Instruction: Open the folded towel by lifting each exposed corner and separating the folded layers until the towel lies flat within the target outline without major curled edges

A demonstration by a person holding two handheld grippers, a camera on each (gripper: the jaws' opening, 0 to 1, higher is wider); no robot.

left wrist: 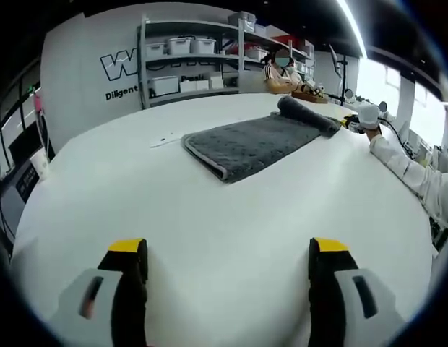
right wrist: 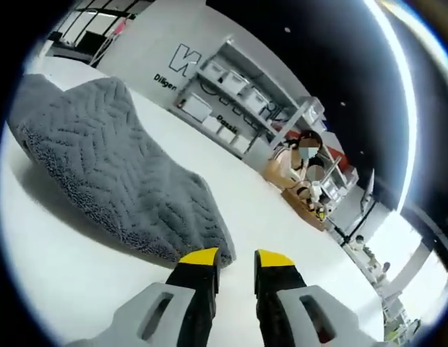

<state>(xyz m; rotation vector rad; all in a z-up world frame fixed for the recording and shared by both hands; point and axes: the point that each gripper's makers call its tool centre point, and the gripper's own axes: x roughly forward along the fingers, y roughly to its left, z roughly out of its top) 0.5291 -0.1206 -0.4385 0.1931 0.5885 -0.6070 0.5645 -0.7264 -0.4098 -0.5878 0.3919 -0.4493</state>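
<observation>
I read this as the start of the unfolding: the grey towel (left wrist: pixel 253 144) lies folded on the white table (left wrist: pixel 209 224), in the upper middle of the left gripper view, with one end lifted or rolled up at the upper right. My left gripper (left wrist: pixel 227 256) sits at the bottom of that view with its jaws spread wide and nothing between them, well short of the cloth. In the right gripper view the towel (right wrist: pixel 101 159) fills the left half, humped rather than flat, and my right gripper (right wrist: pixel 236 258) stands at the bottom centre with its jaws narrowly parted, just beside the towel's near edge; they seem to hold nothing, though I cannot tell whether the yellow tips touch the cloth. I see no target outline. Next I judge I must pinch only the top layer at that near corner, then lift and peel it back.
</observation>
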